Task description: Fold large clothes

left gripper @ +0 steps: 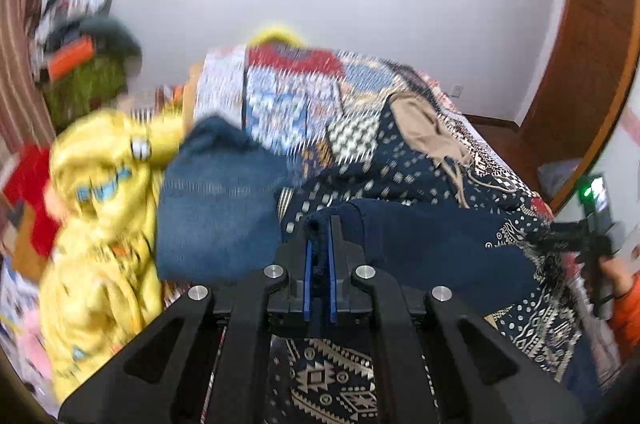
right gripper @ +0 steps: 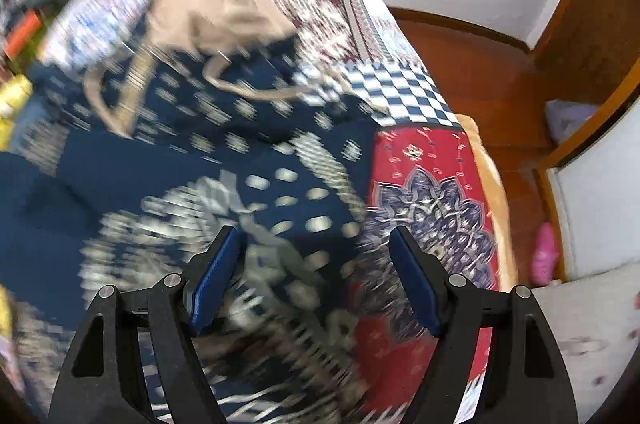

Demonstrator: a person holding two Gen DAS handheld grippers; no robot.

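Left wrist view: the left gripper (left gripper: 319, 256) is pinched tight on a dark fold of the navy garment (left gripper: 432, 248), which spreads toward three o'clock over the bed (left gripper: 288, 92). Jeans (left gripper: 216, 200) lie at ten o'clock, a yellow jacket (left gripper: 100, 216) at nine. The right gripper (left gripper: 592, 236) shows at three o'clock.

Right wrist view, blurred: the right gripper (right gripper: 316, 276) gapes wide, holding nothing, above the navy garment (right gripper: 192, 176). A tan garment (right gripper: 216, 12) lies at eleven o'clock; red bedspread (right gripper: 420, 160) at three.

Bed (right gripper: 416, 160) surface crowded: navy patterned garment (right gripper: 200, 152) across near half, beige garment (right gripper: 216, 8) toward far end, yellow garment (left gripper: 100, 192) along left edge. Right edge strip bare.
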